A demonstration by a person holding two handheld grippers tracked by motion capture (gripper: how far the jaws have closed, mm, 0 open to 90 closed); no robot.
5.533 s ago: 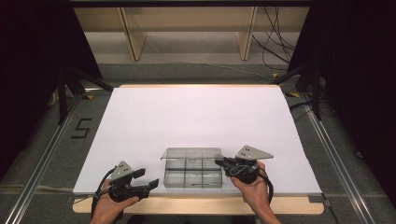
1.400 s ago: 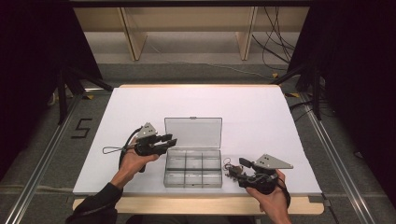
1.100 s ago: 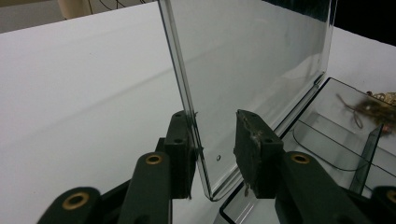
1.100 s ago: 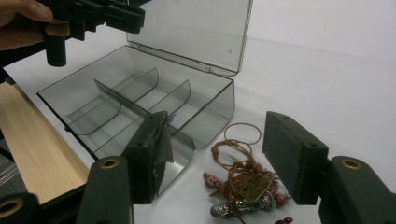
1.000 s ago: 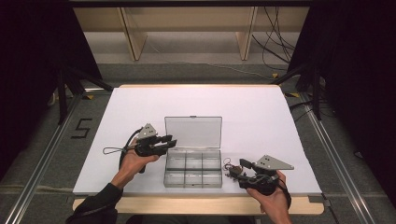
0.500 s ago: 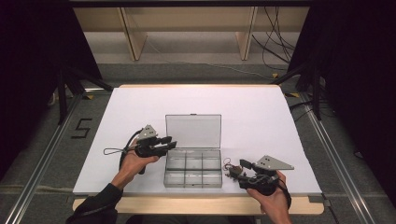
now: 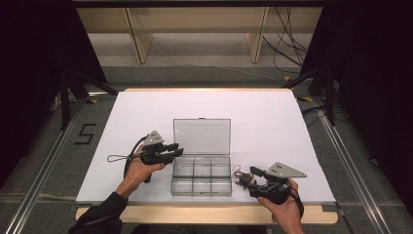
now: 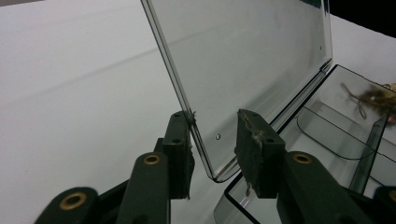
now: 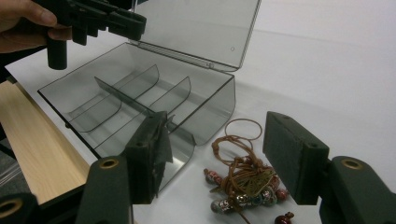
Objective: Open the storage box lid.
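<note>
Lid of clear box stands between spread left gripper jaws; right gripper spread over beaded necklace.

- My table has a white top, with a strip of bare wood along the edge nearest me.
- 1 clear plastic box sits on it near that edge, lid up.
- A corded bead necklace lies on the white just beside the box's right end.
</note>
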